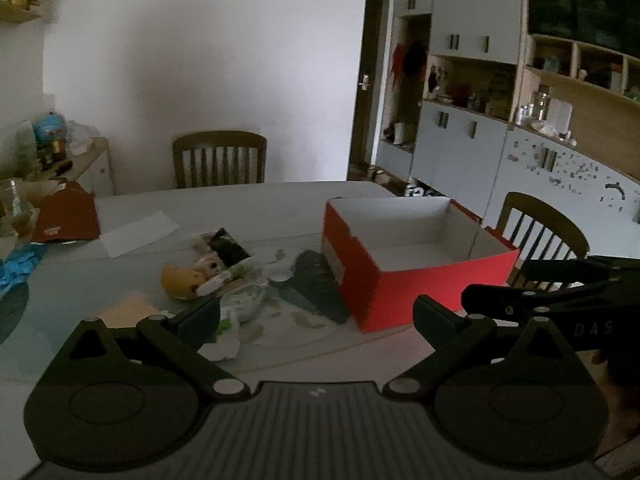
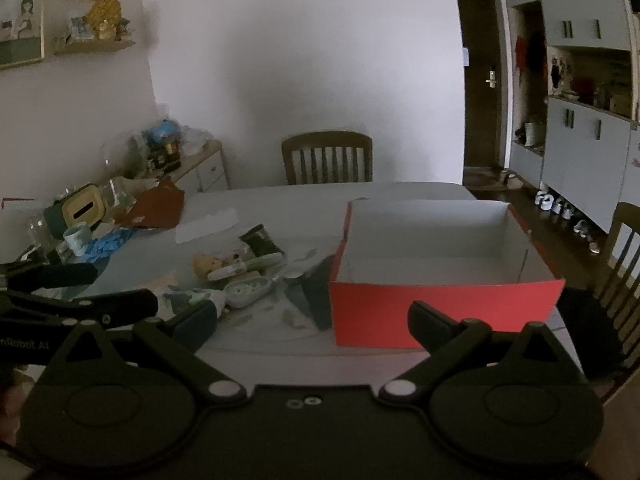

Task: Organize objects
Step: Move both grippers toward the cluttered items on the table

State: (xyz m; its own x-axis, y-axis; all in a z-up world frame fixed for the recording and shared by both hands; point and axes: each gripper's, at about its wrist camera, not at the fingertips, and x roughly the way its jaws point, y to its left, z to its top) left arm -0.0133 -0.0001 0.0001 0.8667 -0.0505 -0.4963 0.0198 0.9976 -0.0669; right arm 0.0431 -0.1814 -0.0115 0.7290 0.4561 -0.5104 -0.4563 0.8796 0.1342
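An open red box [image 1: 416,280] with a white, empty inside stands on the table; it also shows in the right wrist view [image 2: 440,304]. Left of it lies a loose pile: a yellow-haired doll [image 1: 182,280] [image 2: 206,264], a white pen-like tube [image 2: 250,266], a clear case [image 1: 244,300] [image 2: 248,290], a dark packet [image 1: 228,246] [image 2: 262,240] and a dark fan-shaped piece [image 1: 320,284] [image 2: 314,296]. My left gripper [image 1: 316,316] is open and empty, just short of the pile. My right gripper [image 2: 312,318] is open and empty, before the box's near left corner.
A white paper [image 1: 138,232], a brown carton [image 1: 66,216] and blue gloves [image 1: 16,266] lie at the table's left. Wooden chairs stand at the far side [image 1: 219,160] and at the right [image 1: 540,232]. Cabinets [image 1: 520,152] line the right wall.
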